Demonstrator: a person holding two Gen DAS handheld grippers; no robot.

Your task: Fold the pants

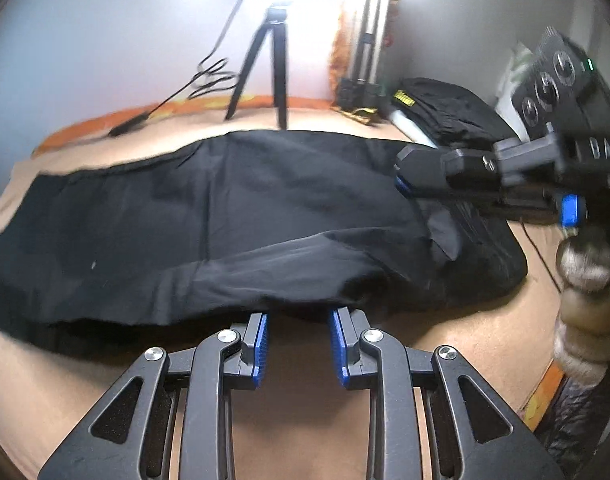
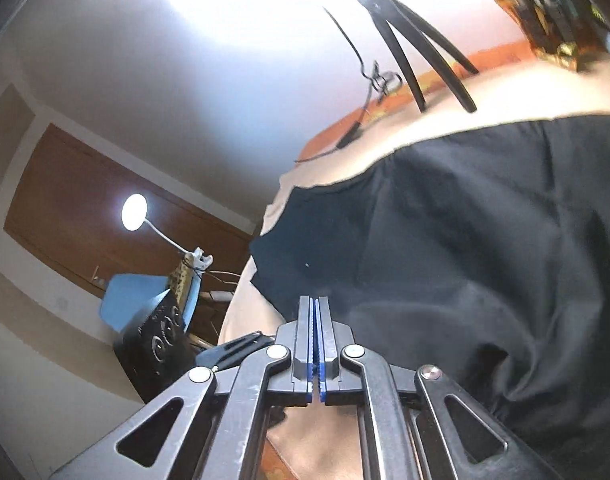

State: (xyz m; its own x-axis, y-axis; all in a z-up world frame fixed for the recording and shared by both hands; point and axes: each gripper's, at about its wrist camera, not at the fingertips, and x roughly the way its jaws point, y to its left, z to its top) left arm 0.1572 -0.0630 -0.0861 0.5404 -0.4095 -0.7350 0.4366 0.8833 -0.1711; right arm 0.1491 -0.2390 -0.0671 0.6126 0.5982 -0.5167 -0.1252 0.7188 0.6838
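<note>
Black pants [image 1: 225, 216] lie lengthwise across a tan bed surface [image 1: 305, 420], one leg folded over the other. My left gripper [image 1: 299, 316] is open, its blue pads at the near edge of the fabric, with nothing between them. My right gripper [image 1: 403, 182] shows in the left wrist view above the pants' right end, seemingly touching the fabric. In the right wrist view the right gripper [image 2: 316, 304] has its jaws pressed together just above the pants [image 2: 465, 260]; no cloth shows between the pads.
A black tripod [image 1: 265, 64] and a cable [image 1: 209, 76] stand at the back of the bed. A second folded stand [image 1: 369, 40] and a black bag [image 1: 445, 108] sit at the back right. A lamp [image 2: 135, 208] and a blue chair [image 2: 137, 300] are beyond the bed's left edge.
</note>
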